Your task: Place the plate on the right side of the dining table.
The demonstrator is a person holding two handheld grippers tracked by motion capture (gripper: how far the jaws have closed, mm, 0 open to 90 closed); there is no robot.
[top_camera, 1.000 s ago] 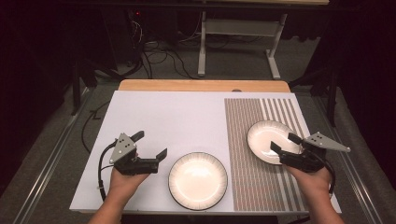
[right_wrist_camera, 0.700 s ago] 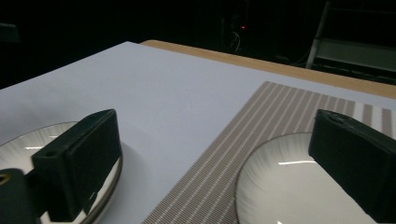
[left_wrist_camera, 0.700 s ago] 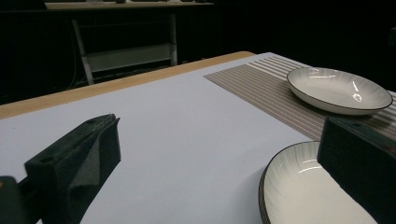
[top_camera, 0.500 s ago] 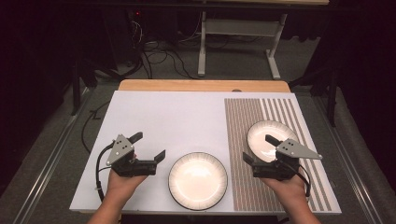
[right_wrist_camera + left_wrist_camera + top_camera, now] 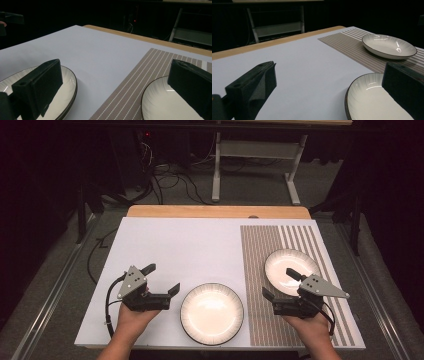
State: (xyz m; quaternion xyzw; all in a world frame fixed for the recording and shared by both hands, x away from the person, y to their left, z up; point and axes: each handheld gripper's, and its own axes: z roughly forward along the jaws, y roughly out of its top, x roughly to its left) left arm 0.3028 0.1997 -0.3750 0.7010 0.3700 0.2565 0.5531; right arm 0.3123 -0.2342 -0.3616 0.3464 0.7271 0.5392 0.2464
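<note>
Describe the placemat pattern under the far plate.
Brown placemat with thin pale stripes running lengthwise; clearest in the high view.

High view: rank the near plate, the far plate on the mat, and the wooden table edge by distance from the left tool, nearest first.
1. Near plate, right beside the open left tool.
2. Far plate, across on the striped mat, by the right tool.
3. Wooden table edge, along the far side.

Two white plates, dark thin rims, faint ribbed edges, both upright and empty. Near plate (image 5: 212, 313) sits on the bare white surface (image 5: 190, 245) at the front edge. Far plate (image 5: 291, 269) lies on the striped mat (image 5: 260, 255), right side, well apart.
</note>
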